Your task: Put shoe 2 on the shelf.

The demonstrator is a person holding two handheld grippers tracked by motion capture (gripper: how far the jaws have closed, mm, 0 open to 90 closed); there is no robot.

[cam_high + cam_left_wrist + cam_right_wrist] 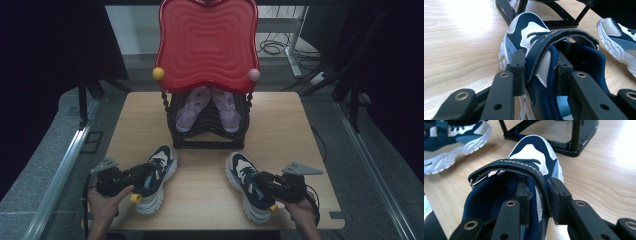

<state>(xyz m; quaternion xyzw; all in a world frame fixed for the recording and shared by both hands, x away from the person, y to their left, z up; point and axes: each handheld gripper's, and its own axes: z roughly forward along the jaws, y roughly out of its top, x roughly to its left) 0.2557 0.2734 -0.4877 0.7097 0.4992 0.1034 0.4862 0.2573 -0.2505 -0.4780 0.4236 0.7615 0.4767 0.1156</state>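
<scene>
Two navy and white strap sneakers lie on the wooden table. My left gripper is shut on the left sneaker. In the left gripper view one jaw of the left gripper sits outside the left sneaker and one inside, pinching its side wall and strap. My right gripper is shut on the right sneaker. The right gripper clamps the side wall and strap of the right sneaker the same way. Both sneakers rest on the table with their toes pointing away from me.
A black shoe rack stands at mid-table under a red wavy top. A pair of pink shoes sits inside it. A yellow ball and a pink ball mark its front corners. Bare wood lies on either side.
</scene>
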